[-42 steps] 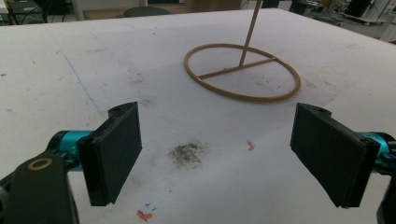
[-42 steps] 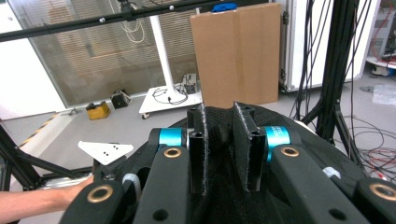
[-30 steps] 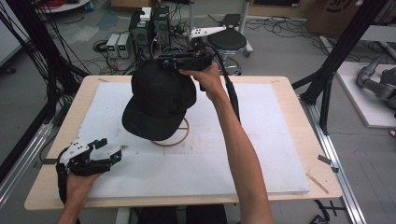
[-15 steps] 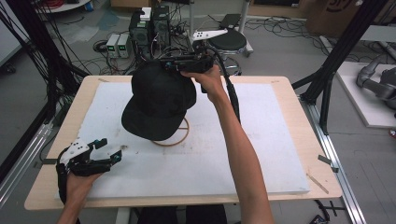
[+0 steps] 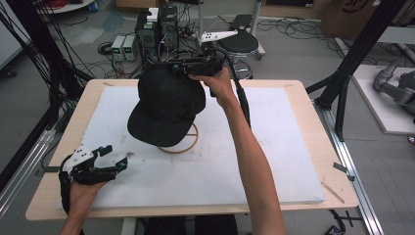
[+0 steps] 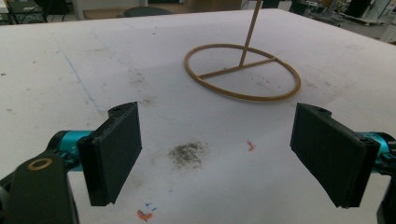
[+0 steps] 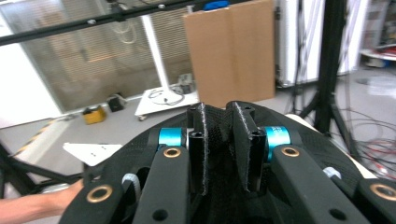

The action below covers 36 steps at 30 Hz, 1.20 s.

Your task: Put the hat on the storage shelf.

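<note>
Holding the black cap (image 5: 169, 105) aloft w/ your right gripper (image 5: 195, 65), you keep it above the wooden stand (image 5: 181, 143), whose ring base lies on the white mat (image 5: 274, 147) near the middle of the desk (image 5: 313, 105), toward the far edge. In the right gripper view the jaws are pinched on a fold of the cap's black fabric (image 7: 219, 140), pads nearly together w/ cloth between; a grip at the crown lets the brim hang down and forward, so the open underside faces the stand. Whether the cap rests on the stand's upright rod or hangs just clear of it cannot be told: the crown hides the rod's top.

Your left gripper (image 5: 108, 159) rests low near the desk's near-left corner, jaws spread wide and empty, well apart from the cap. The left gripper view shows the ring base (image 6: 242, 72) w/ its crossbar and the rod rising out of frame, plus a grey smudge (image 6: 187, 153) on the mat between the pads. Judged from this, the left is parked out of the way, facing the stand, prob. ready to steady the base if needed.
</note>
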Motion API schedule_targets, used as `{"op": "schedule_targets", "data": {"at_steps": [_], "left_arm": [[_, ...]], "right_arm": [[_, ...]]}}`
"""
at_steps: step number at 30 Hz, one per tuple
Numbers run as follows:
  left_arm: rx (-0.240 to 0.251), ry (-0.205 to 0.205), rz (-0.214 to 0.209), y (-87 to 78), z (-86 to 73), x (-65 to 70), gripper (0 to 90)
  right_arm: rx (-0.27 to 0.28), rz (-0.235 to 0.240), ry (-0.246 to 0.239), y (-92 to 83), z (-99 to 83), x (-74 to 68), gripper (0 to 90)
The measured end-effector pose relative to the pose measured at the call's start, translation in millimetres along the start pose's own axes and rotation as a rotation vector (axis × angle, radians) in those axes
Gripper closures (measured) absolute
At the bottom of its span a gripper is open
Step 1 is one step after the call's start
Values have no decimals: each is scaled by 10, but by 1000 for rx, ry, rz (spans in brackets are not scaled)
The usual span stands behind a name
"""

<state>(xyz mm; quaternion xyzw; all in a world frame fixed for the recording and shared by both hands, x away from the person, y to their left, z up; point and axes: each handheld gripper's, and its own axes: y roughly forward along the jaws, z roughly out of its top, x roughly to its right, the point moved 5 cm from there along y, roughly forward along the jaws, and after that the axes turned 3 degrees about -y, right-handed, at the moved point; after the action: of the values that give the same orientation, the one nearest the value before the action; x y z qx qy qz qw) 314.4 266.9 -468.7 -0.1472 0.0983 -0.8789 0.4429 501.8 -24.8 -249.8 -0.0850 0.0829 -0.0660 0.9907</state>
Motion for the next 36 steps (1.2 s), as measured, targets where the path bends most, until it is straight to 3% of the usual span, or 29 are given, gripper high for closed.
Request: {"op": "schedule_targets", "data": {"at_steps": [8, 19, 23, 27, 36], "left_arm": [[4, -10, -2, 1, 2, -3, 164], [3, -1, 0, 0, 0, 4, 164], [2, 0, -1, -1, 0, 3, 164], [3, 1, 0, 0, 0, 6, 164], [2, 1, 0, 2, 0, 5, 164]], "right_arm": [[10, -14, 6, -4, 33, 38, 779], [9, 12, -1, 20, 32, 1, 747], [5, -45, -13, 7, 36, 7, 560], [13, -87, -31, -9, 34, 4, 514], [27, -107, -5, -96, 22, 36, 345]]}}
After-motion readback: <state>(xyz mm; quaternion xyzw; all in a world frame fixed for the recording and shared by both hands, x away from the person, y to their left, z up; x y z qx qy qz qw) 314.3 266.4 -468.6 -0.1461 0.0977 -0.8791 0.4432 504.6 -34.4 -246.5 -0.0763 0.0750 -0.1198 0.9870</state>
